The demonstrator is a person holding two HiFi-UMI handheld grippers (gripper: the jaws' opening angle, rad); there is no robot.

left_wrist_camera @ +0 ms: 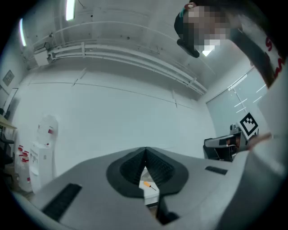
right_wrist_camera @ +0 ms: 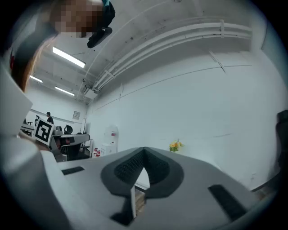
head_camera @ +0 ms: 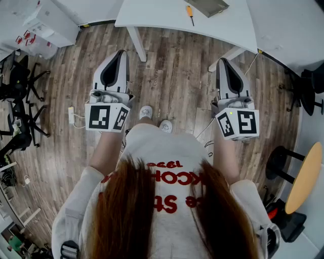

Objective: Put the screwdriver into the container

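Note:
An orange-handled screwdriver (head_camera: 190, 14) lies on the white table (head_camera: 152, 20) at the top of the head view, just left of a grey container (head_camera: 207, 6). Both grippers hang over the wooden floor, short of the table and far from both objects. My left gripper (head_camera: 122, 51) is shut with nothing in it; its own view shows the jaws (left_wrist_camera: 145, 149) meeting at the tip, and the screwdriver (left_wrist_camera: 147, 184) appears small and distant through the slit below. My right gripper (head_camera: 221, 60) is also shut and empty, its jaws (right_wrist_camera: 144, 149) closed in its own view.
Table legs (head_camera: 136, 43) stand ahead of the left gripper. Black office chairs (head_camera: 20, 86) and white cabinets (head_camera: 48, 23) are at the left. A power strip (head_camera: 71, 115) lies on the floor. A round wooden tabletop (head_camera: 304, 177) and a black stool (head_camera: 281, 162) are at the right.

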